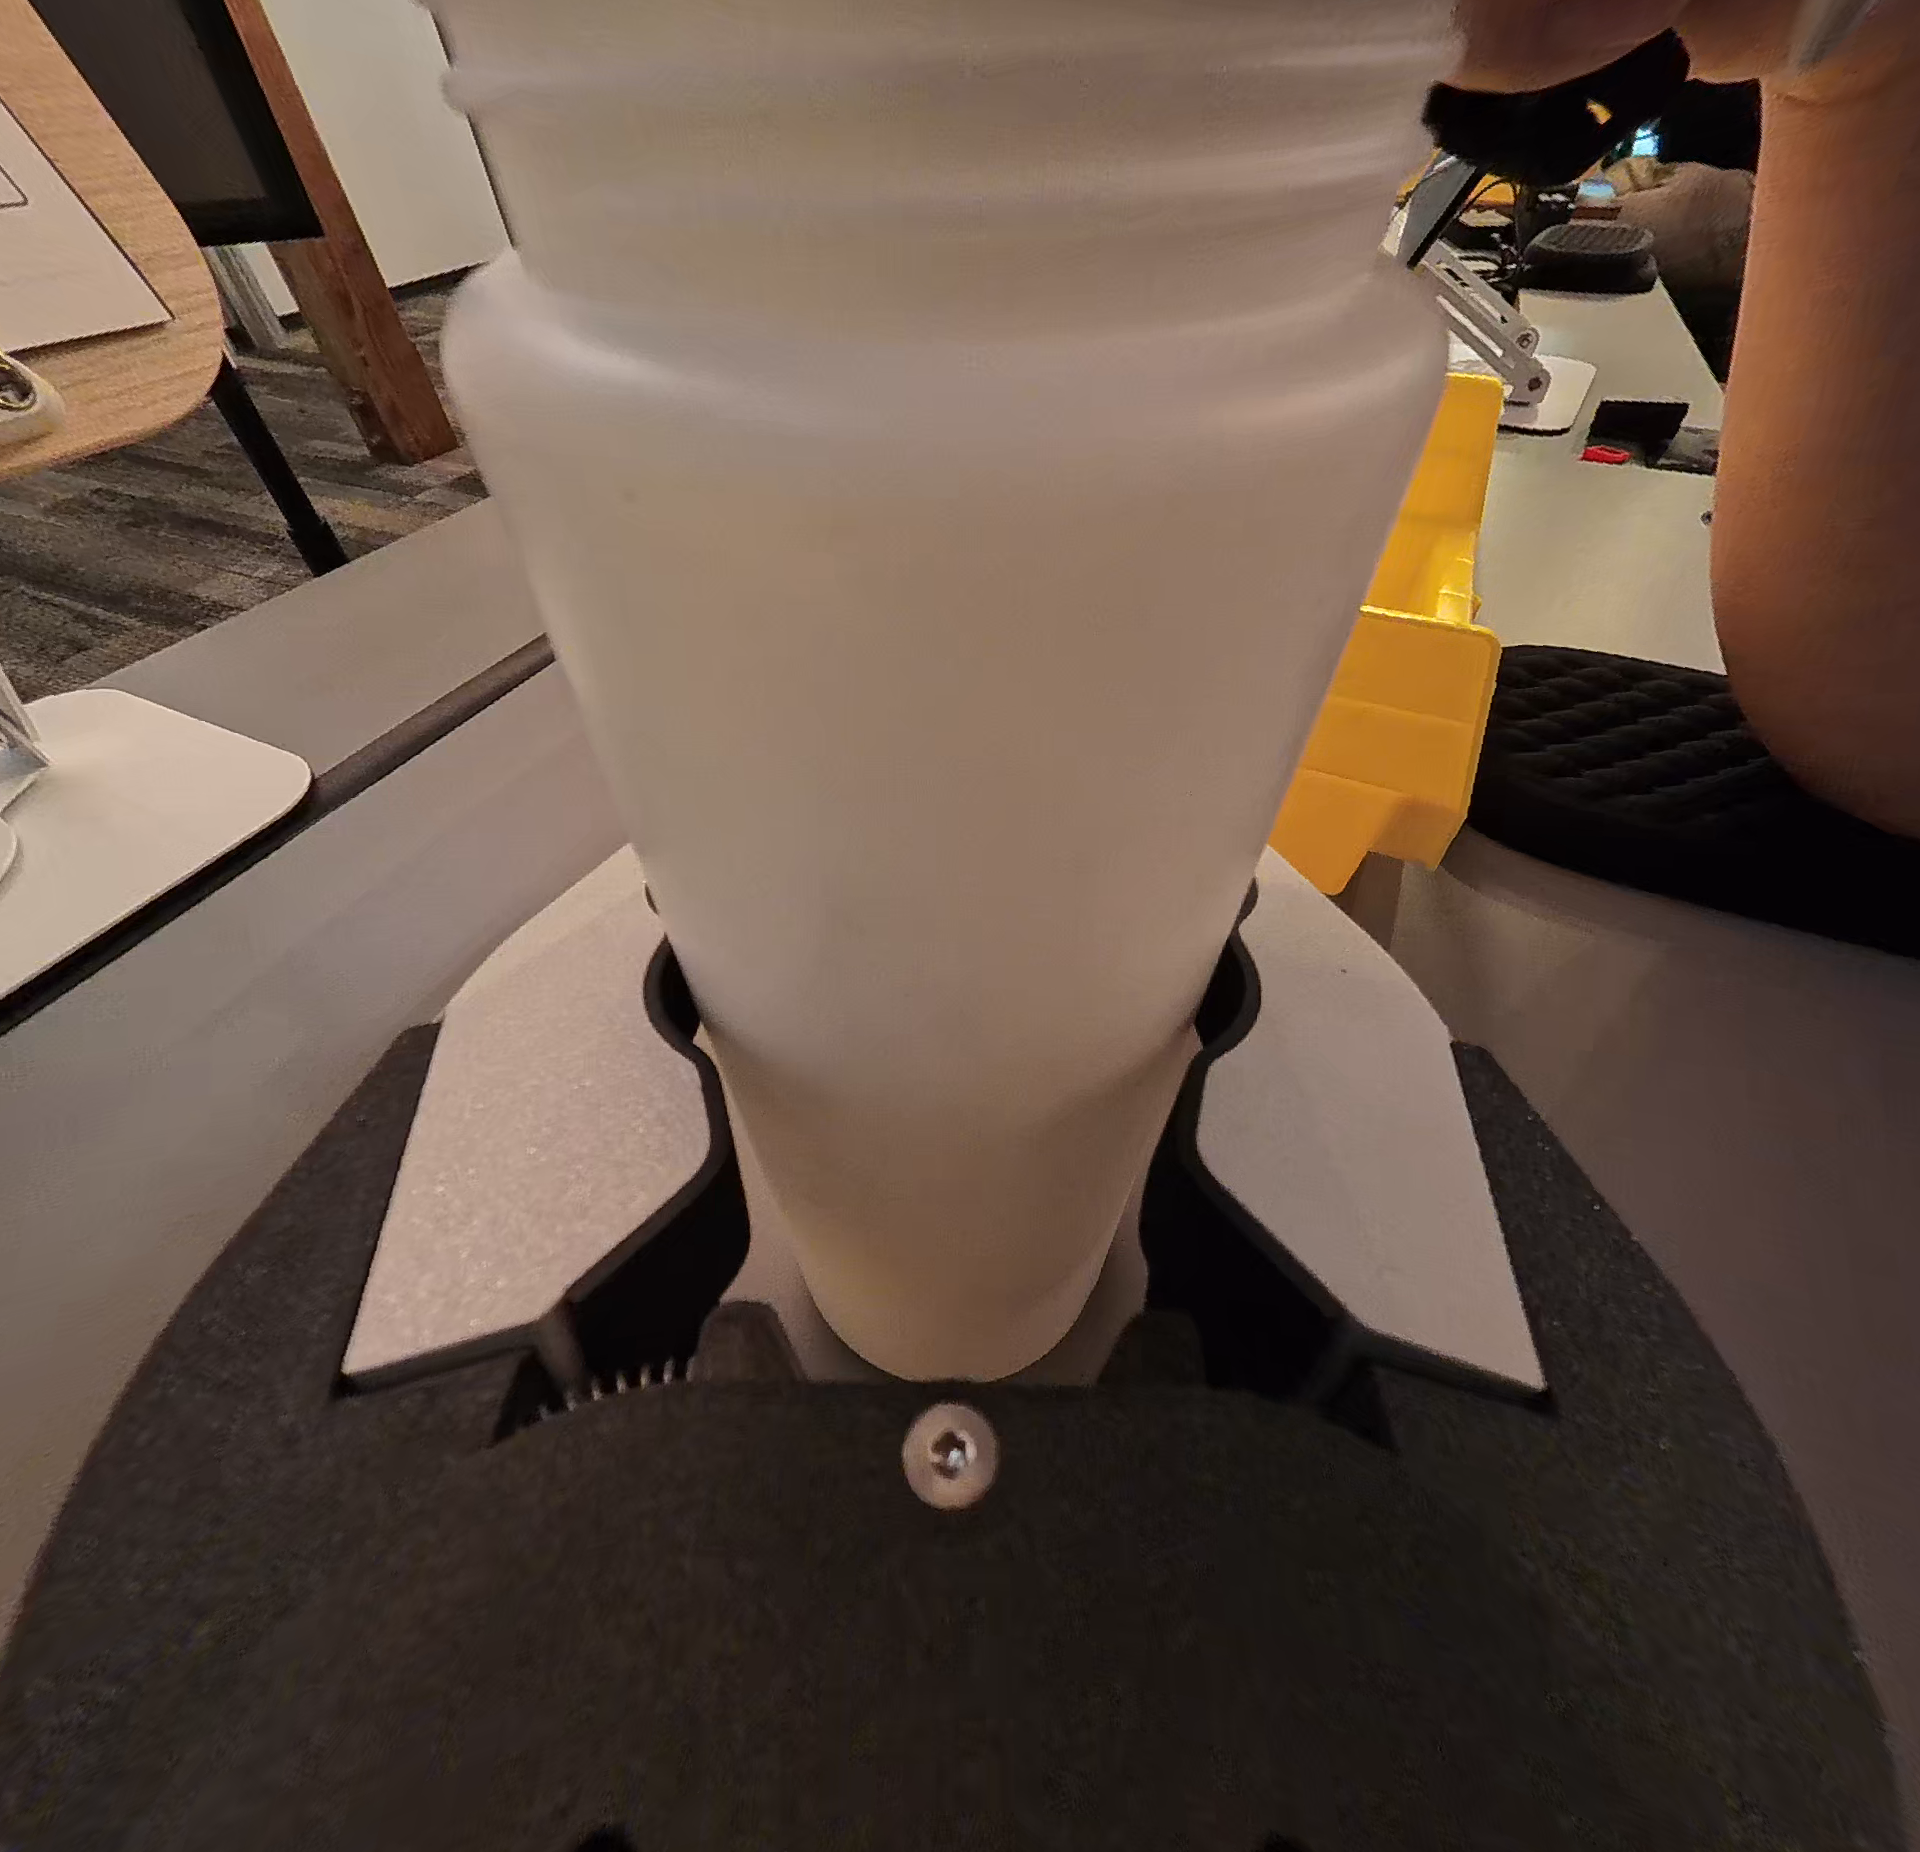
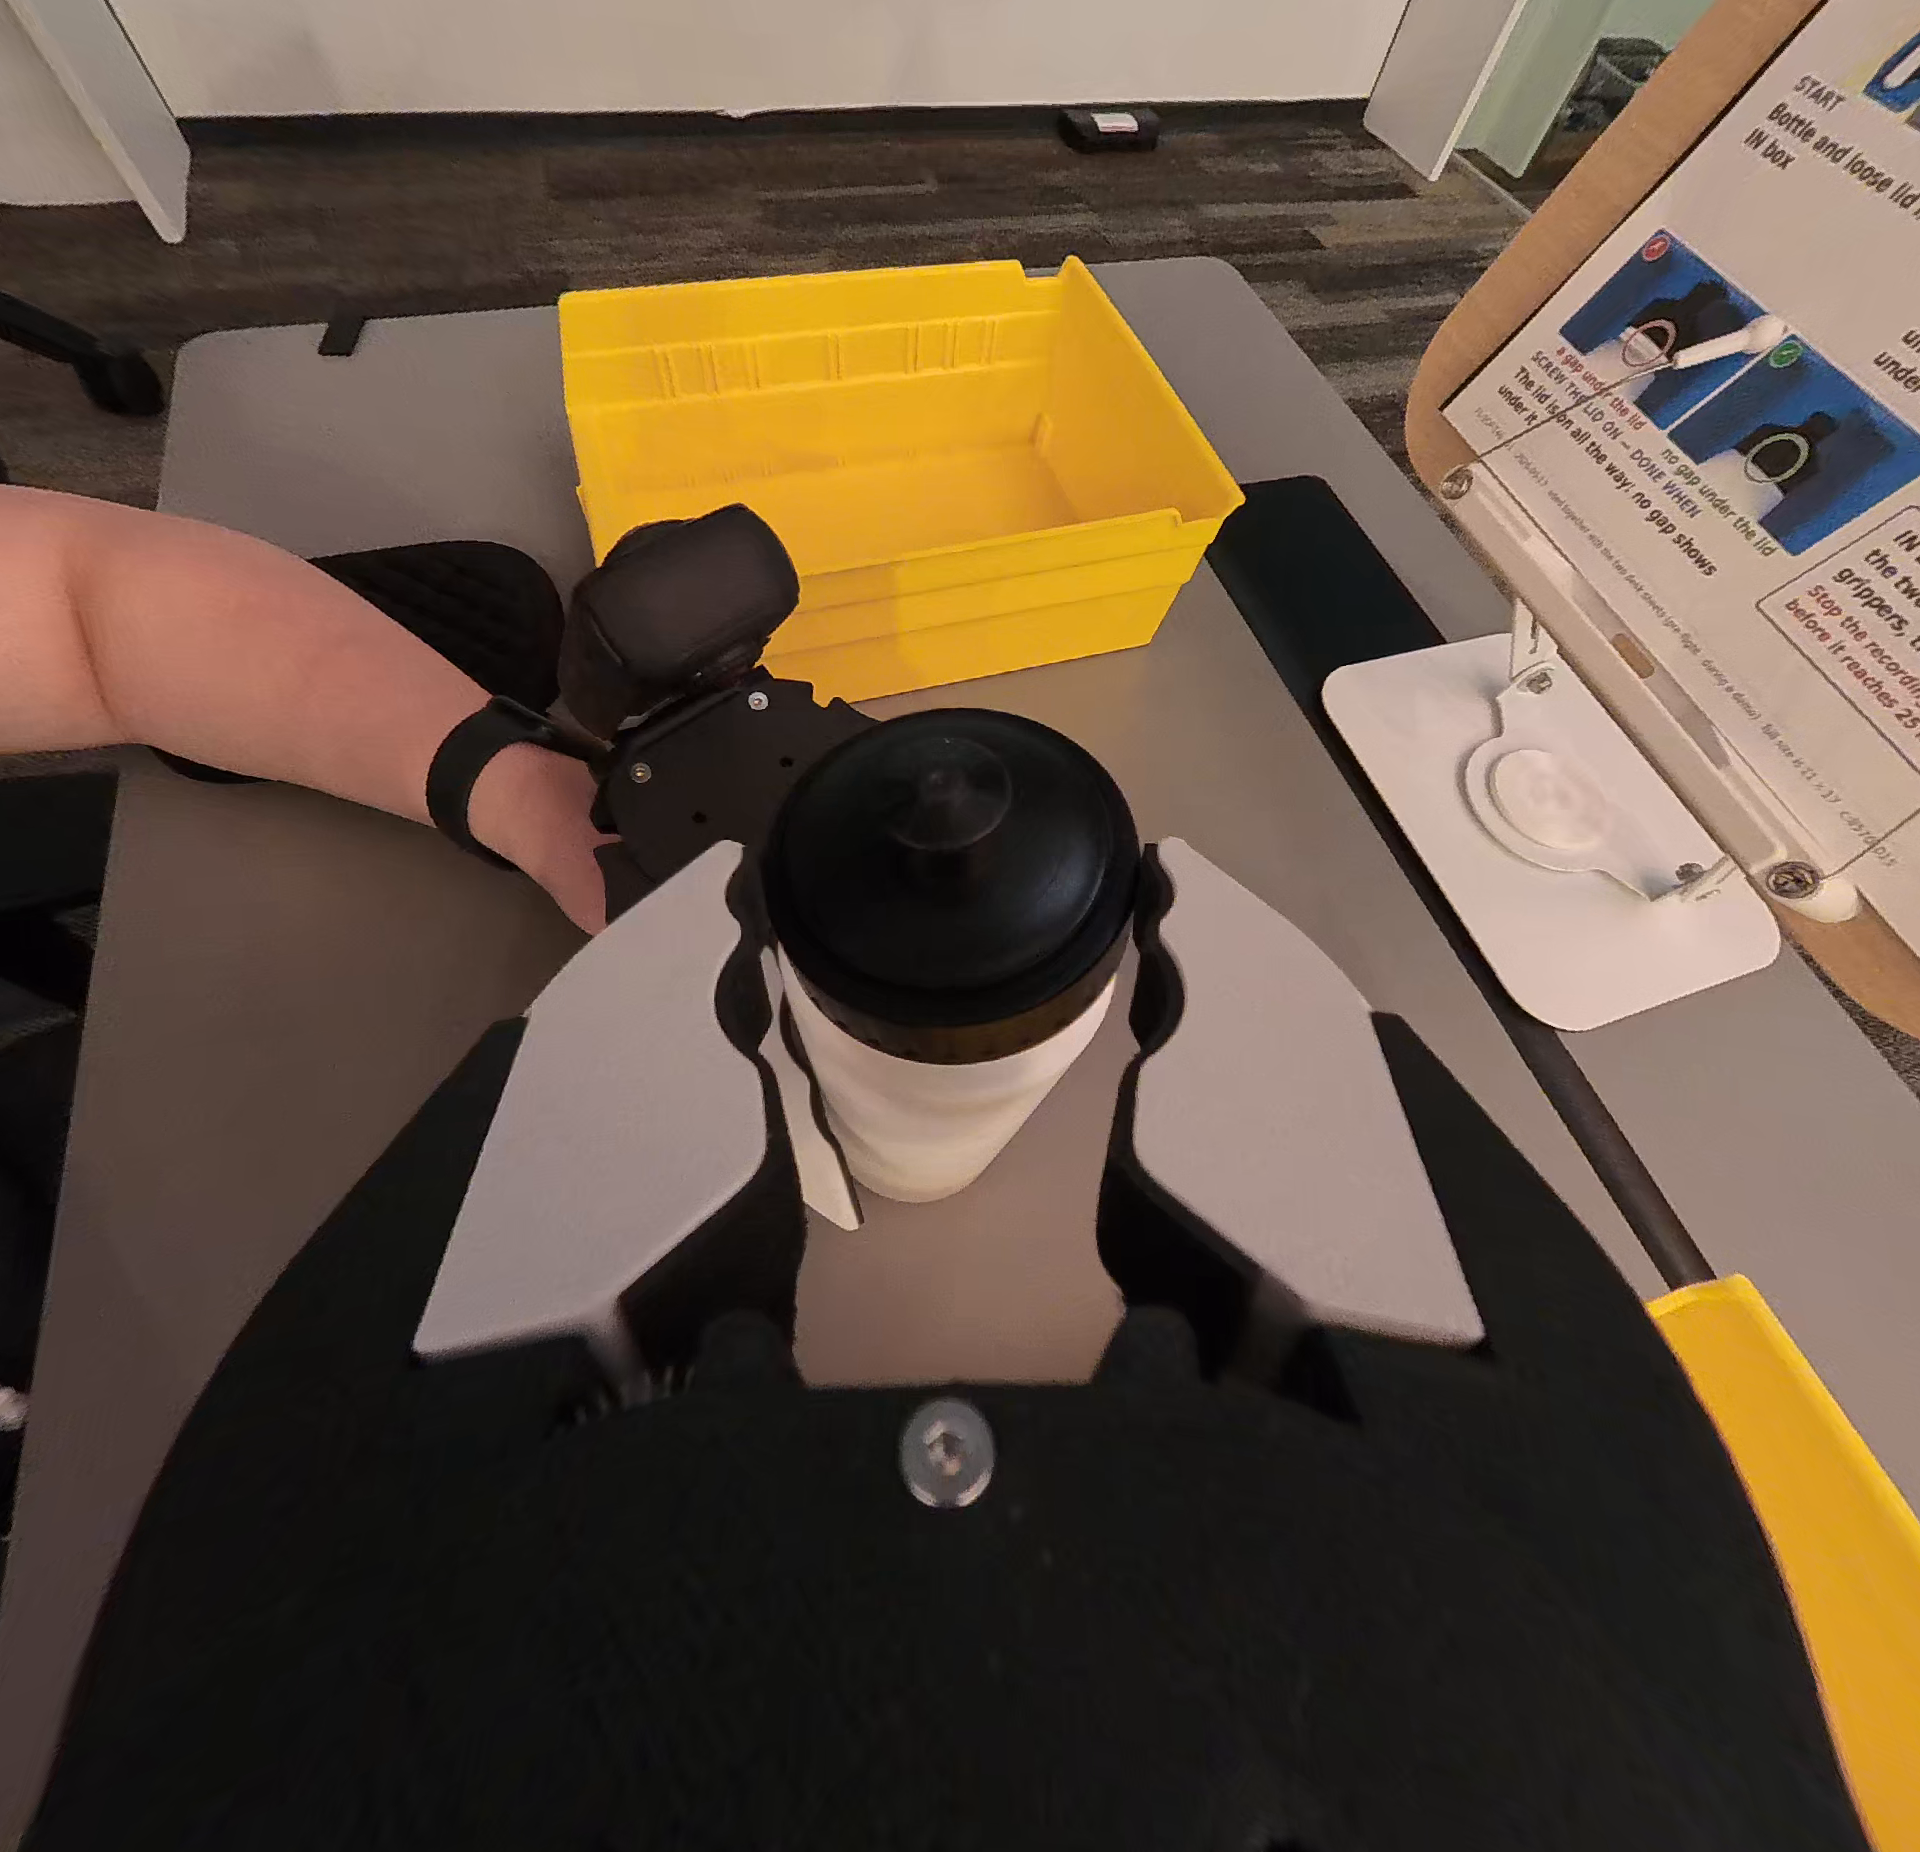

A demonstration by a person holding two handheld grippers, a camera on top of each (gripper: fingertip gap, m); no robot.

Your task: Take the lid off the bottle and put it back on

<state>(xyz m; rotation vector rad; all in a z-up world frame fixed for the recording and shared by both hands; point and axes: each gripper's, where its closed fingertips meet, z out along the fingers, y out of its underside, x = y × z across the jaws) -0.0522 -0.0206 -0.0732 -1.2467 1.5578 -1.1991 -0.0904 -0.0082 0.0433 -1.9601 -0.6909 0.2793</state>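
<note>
Grey table [image 2: 312,1023] bearing a yellow bin [image 2: 894,462]; white bottle [image 1: 935,659] stands upright, clamped low by the left gripper [image 1: 951,981], while the right gripper [image 2: 951,929] brackets its black lid [image 2: 951,857]; contact unclear

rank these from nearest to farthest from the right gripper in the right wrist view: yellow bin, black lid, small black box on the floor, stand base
1. Black lid: between the right gripper's fingers, on the white bottle.
2. Stand base: on the table, off to the right.
3. Yellow bin: farther back on the table, behind the lid.
4. Small black box: on the floor by the far wall.
</note>
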